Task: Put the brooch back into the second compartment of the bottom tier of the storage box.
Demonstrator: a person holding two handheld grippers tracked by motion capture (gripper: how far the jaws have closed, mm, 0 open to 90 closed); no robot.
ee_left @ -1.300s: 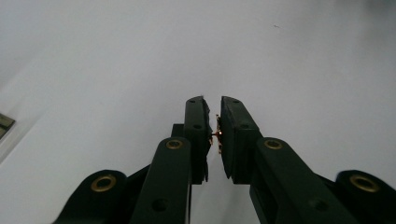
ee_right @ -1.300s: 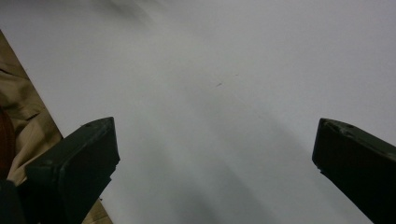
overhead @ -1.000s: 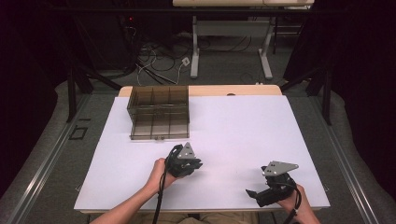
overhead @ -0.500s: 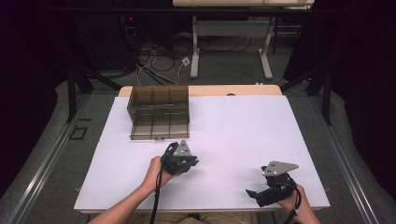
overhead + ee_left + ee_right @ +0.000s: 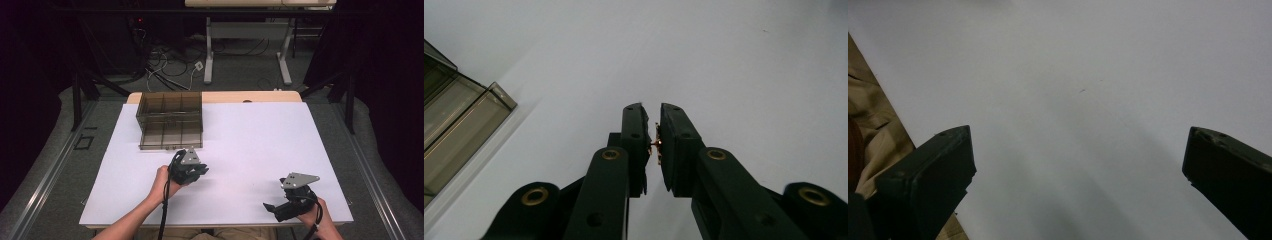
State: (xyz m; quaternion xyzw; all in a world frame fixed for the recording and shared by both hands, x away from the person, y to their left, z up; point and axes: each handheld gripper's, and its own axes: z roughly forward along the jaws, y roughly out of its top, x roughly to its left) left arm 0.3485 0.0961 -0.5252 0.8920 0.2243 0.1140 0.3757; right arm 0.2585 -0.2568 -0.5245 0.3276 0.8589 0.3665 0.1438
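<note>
My left gripper (image 5: 201,170) hovers over the white table (image 5: 260,135), just in front of a smoky see-through compartment box (image 5: 170,120). Its jaws are nearly together and pinch a tiny copper-coloured piece (image 5: 655,143) between the pads (image 5: 636,140). The box's corner (image 5: 459,125) shows at the left of the left gripper view. Near the table's front right, my right gripper (image 5: 272,207) stands open. In the right gripper view its two jaws are far apart over bare white surface, with nothing between them (image 5: 1078,165).
The box has several compartments and sits at the table's back left. The table's front edge and tan trousers (image 5: 873,125) are at the left of the right gripper view. Beyond the far edge are table legs (image 5: 209,50) and floor cables (image 5: 165,65).
The left gripper has shifted slightly left and towards the box, still pinched shut. The right gripper has not moved.
</note>
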